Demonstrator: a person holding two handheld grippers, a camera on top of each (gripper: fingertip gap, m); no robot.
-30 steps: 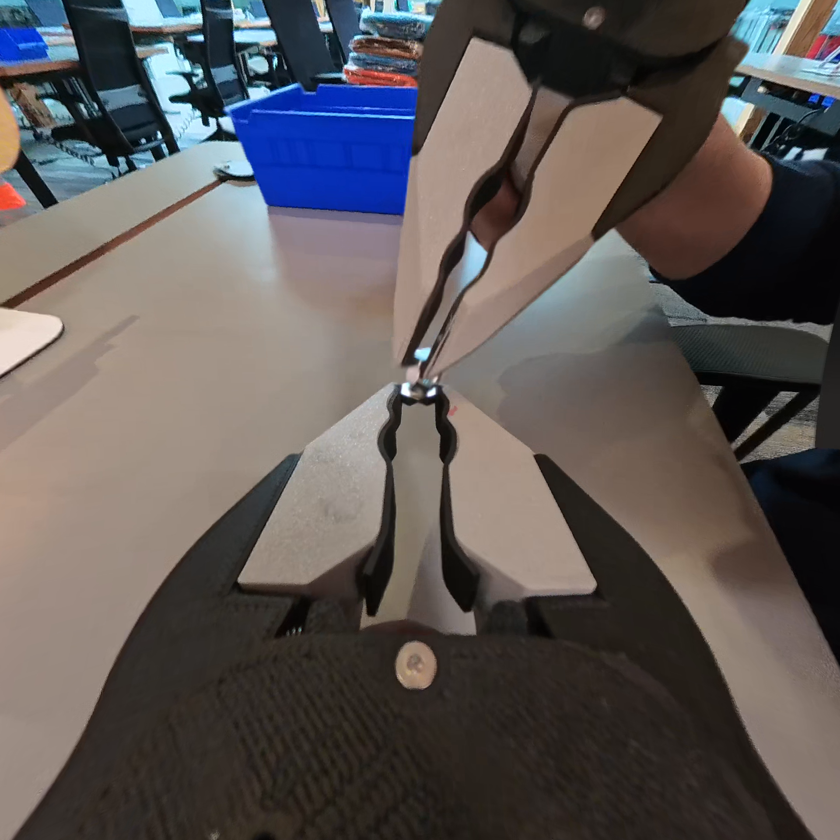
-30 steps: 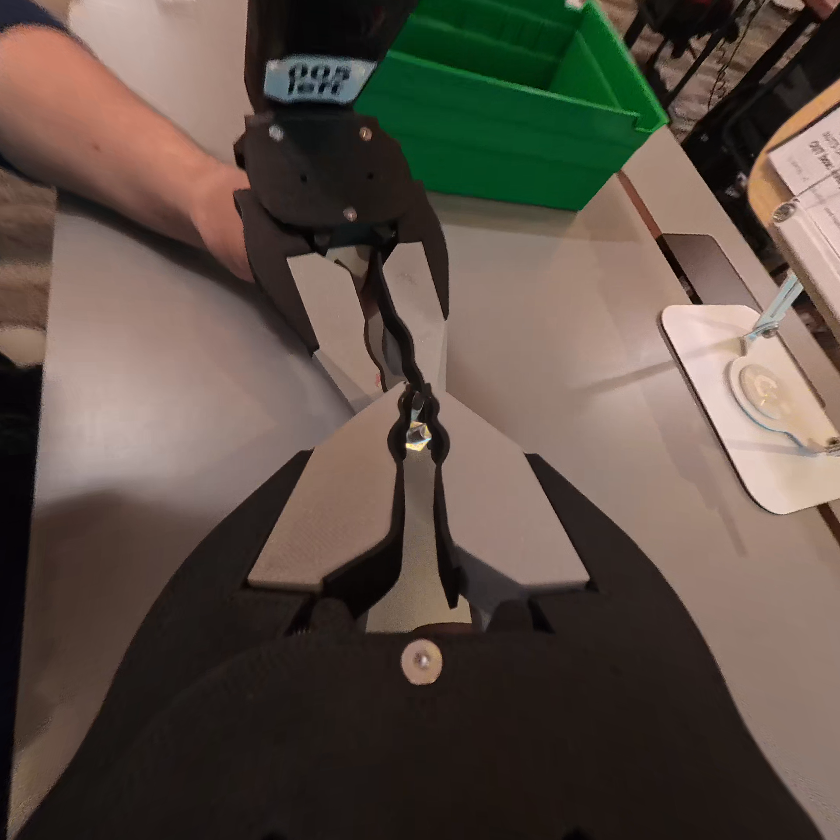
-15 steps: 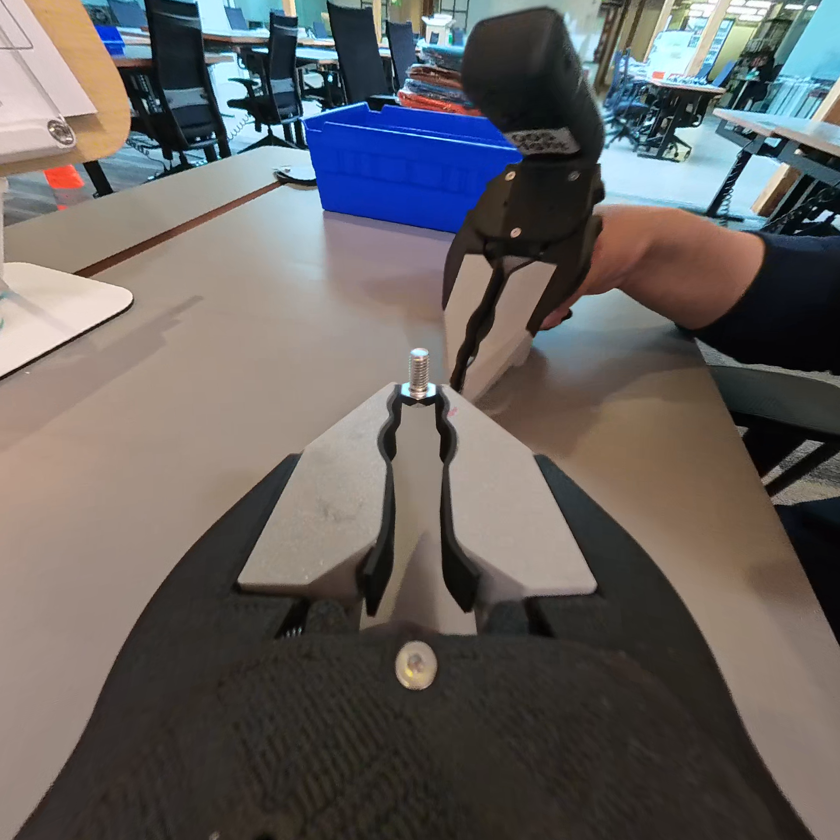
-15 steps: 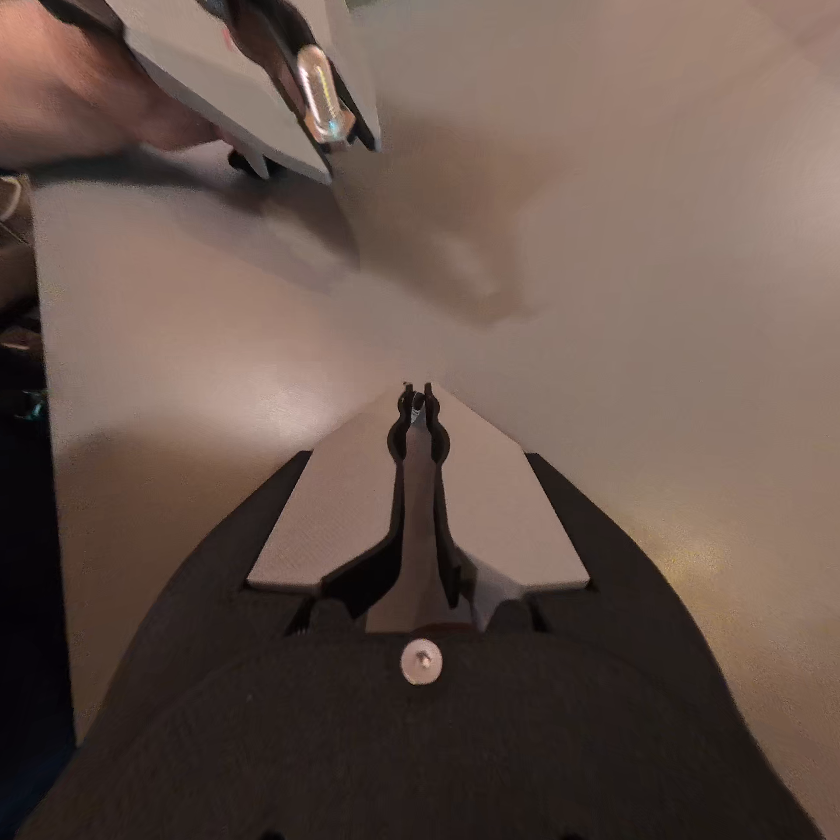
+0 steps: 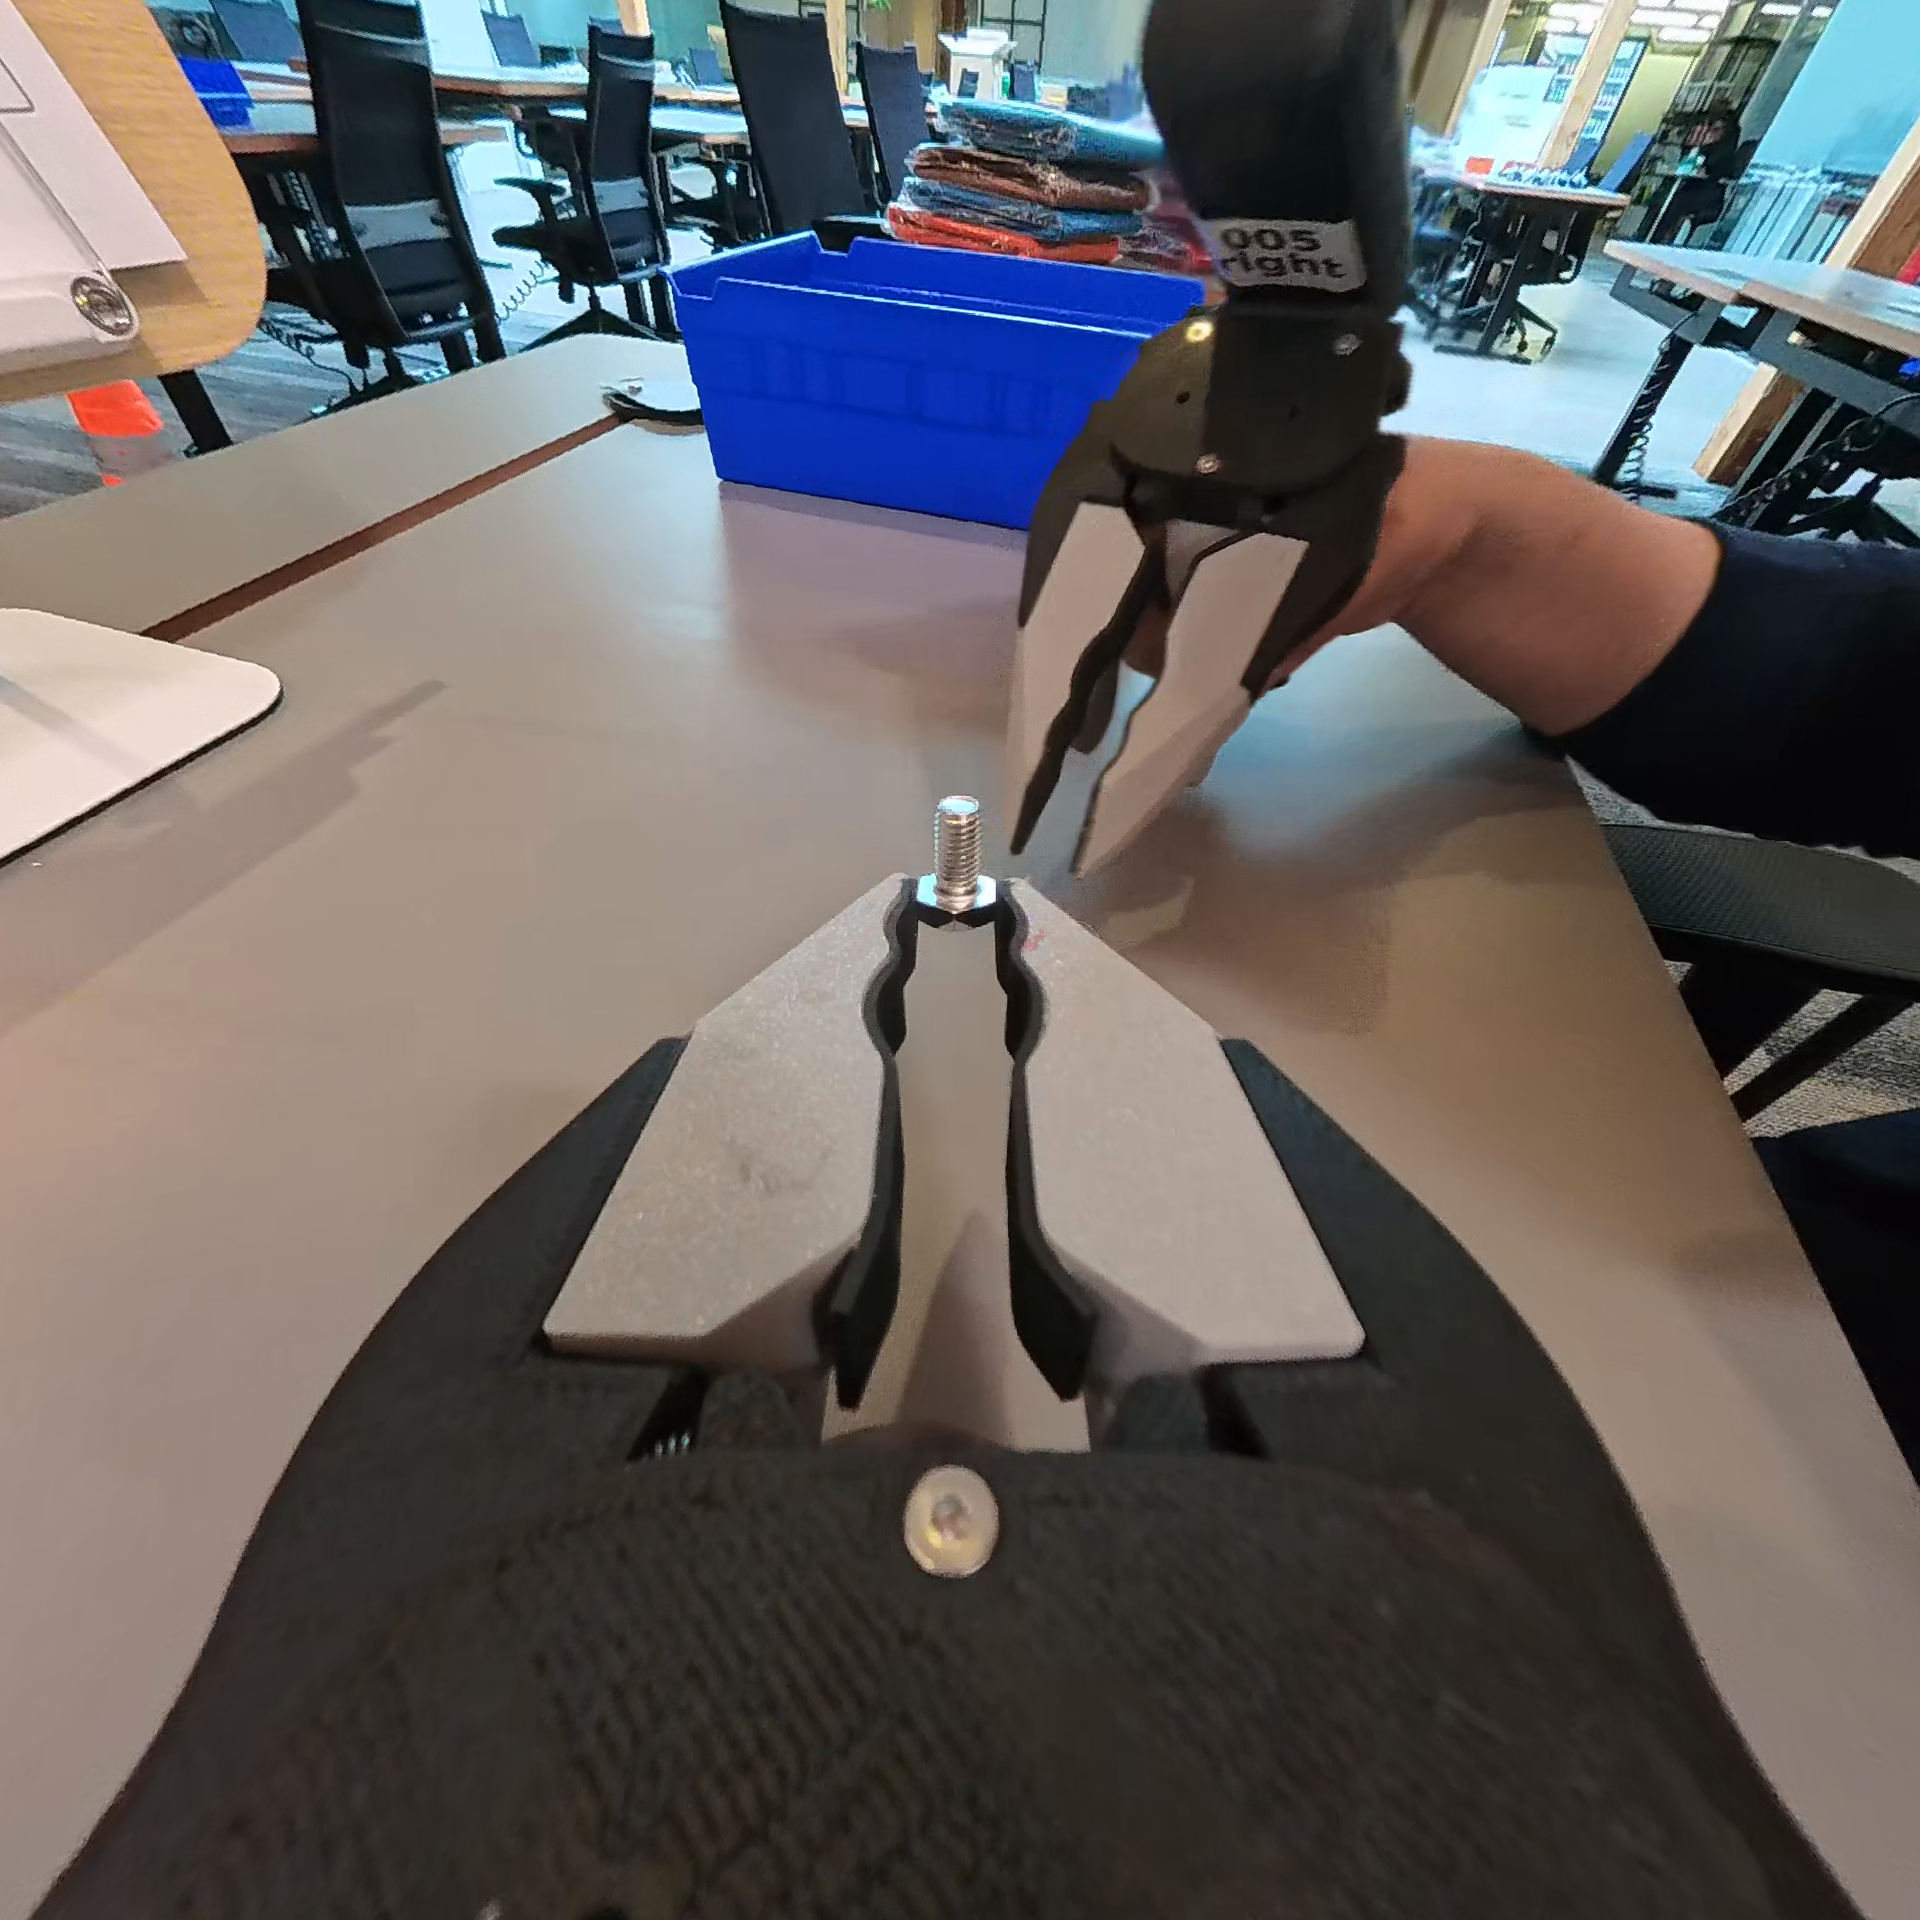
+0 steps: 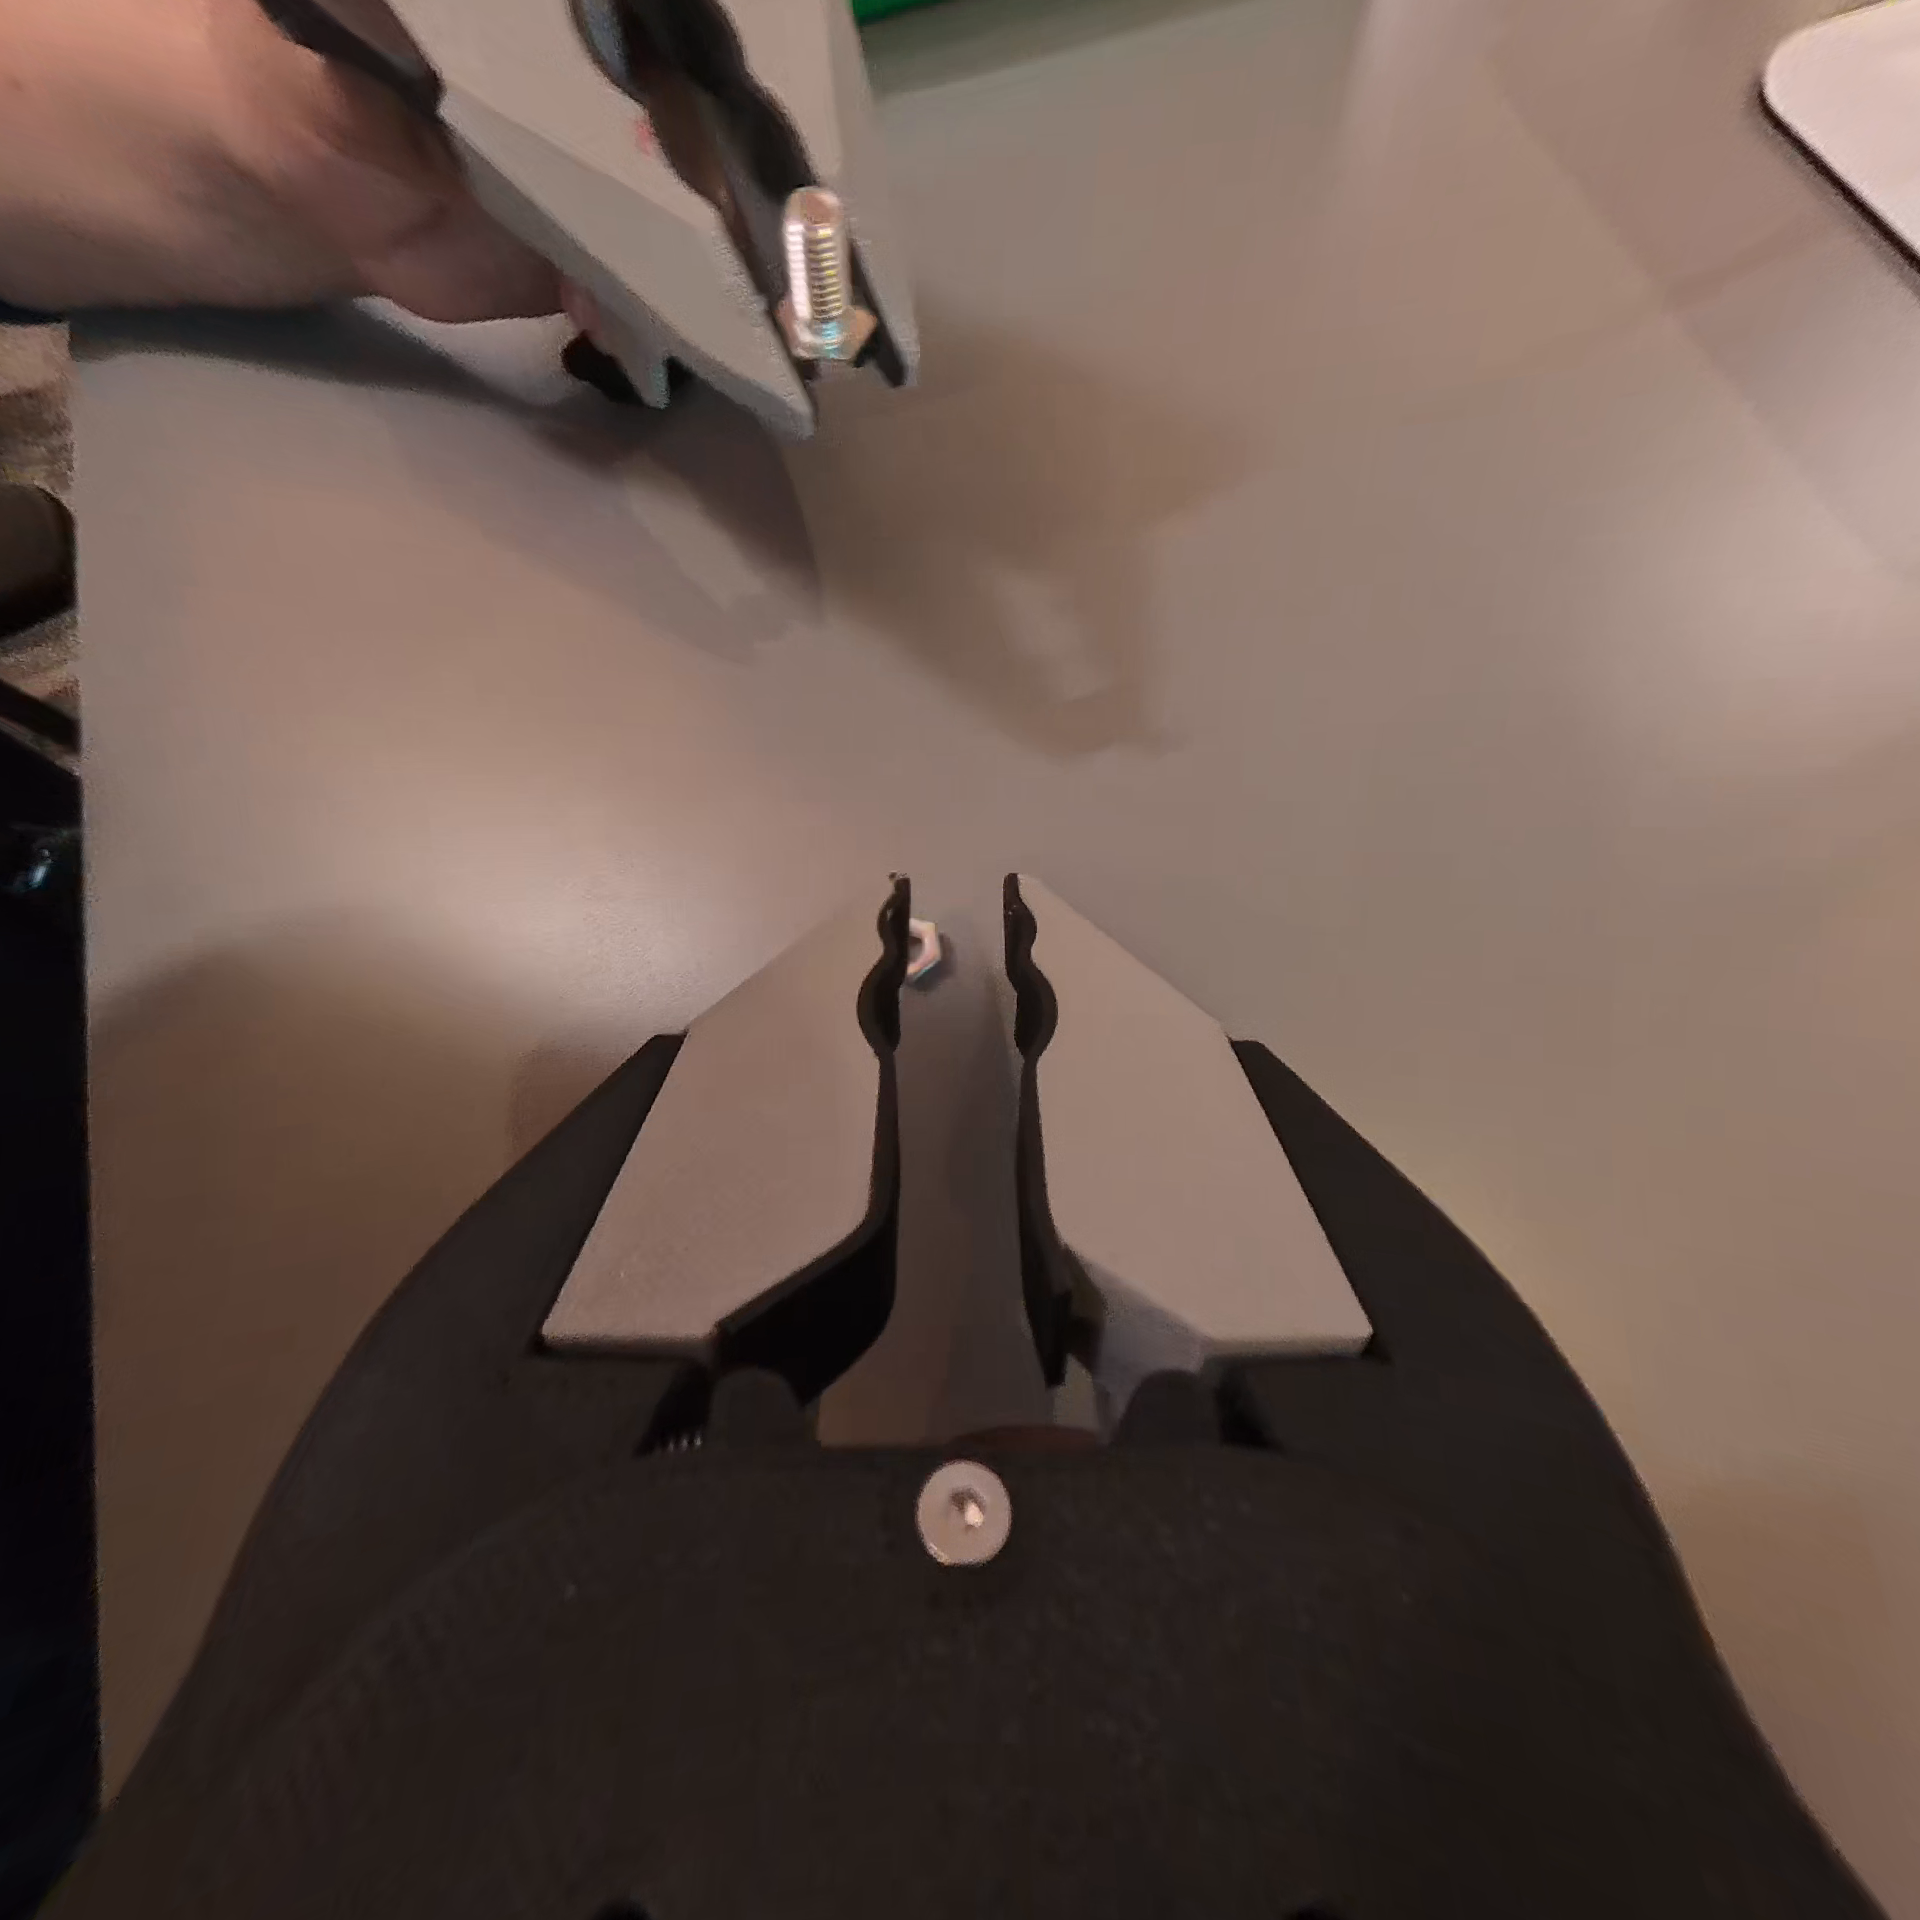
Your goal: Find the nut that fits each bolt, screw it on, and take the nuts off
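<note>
Where the left gripper narrows to its tips, both black pads press on the hexagonal head of a short silver steel bolt, whose threaded shank stands upright above the fingers with nothing screwed onto it. Its jaws are only slightly parted, by the width of that head. The right gripper has its jaws apart and grips nothing: a small silver hexagonal nut sits between the fingers, close against the left one and well clear of the other, apparently lying on the grey table or dropping to it; the blur leaves that unsettled.

Both pieces look light, rigid and smooth, so I would expect them to slip or roll rather than bend or break. The bolt is best held as it is, by the flats of its head, leaving the thread free. The nut would be best taken across two opposite flats, with the hole left clear; being thin and low, it should need the fingertips brought right down to the tabletop.

By count: one bolt, one nut, two grippers. Farther off are one blue plastic bin, one white flat stand base, and a hand on the right gripper's handle.
</note>
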